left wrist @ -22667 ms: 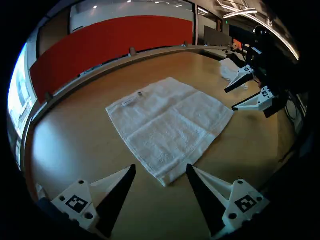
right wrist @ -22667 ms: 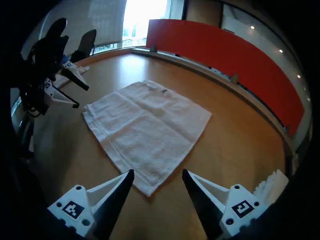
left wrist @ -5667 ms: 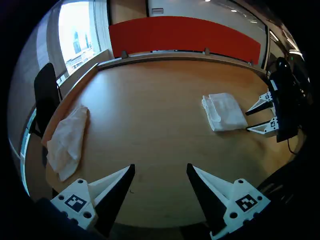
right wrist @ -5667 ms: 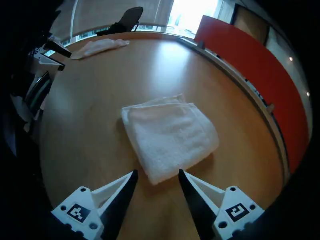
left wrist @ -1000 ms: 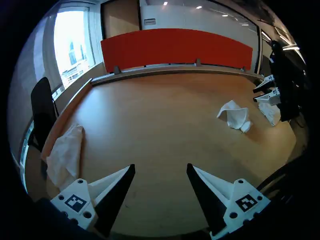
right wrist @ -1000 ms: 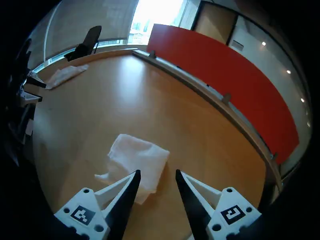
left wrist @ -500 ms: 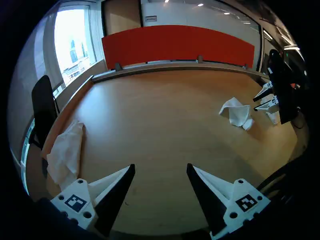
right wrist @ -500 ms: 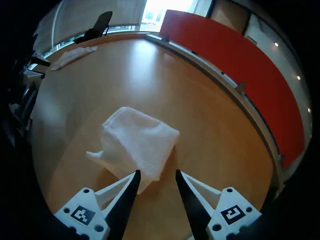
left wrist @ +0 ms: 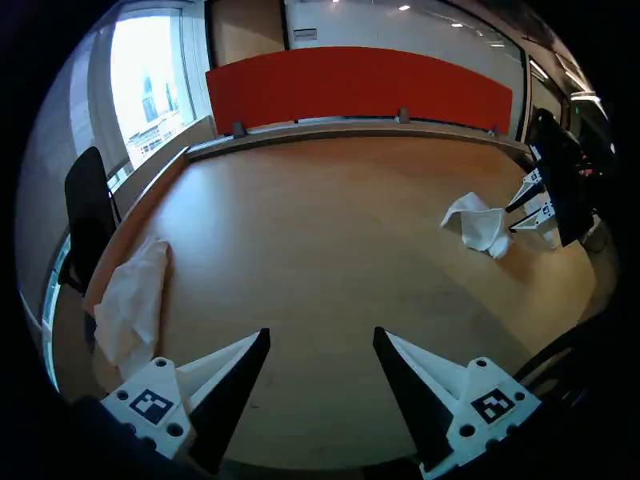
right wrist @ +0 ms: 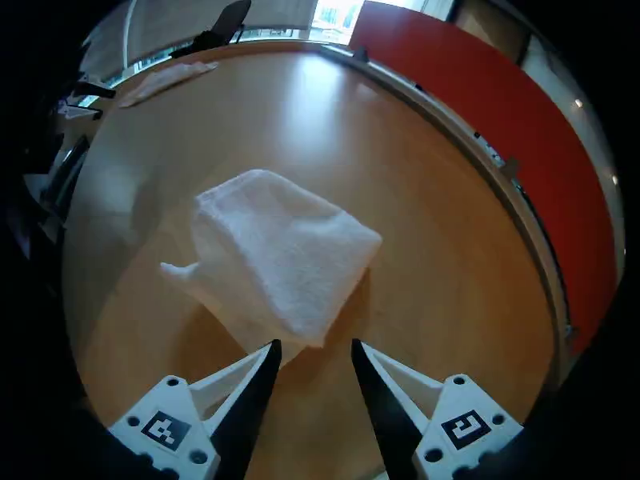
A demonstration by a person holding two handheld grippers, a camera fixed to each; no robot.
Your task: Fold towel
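A white towel [right wrist: 280, 248] lies rumpled and loosely bunched on the wooden table [right wrist: 448, 240], with one corner sticking out to its left. My right gripper [right wrist: 315, 344] is open just short of the towel's near corner, and nothing sits between its fingers. In the left gripper view the same towel [left wrist: 478, 224] shows far off at the right, with the right gripper [left wrist: 530, 204] right beside it. My left gripper [left wrist: 320, 332] is open above bare table, well away from the towel.
A second white towel [left wrist: 132, 300] lies crumpled by the table's left edge, also seen far off as the second towel [right wrist: 164, 80]. A dark chair [left wrist: 84, 216] stands beyond that edge. A red partition [left wrist: 360, 84] runs along the table's far side.
The right gripper has moved in closer over the towel, which now looks larger and nearer its fingertips. The left gripper has hardly moved.
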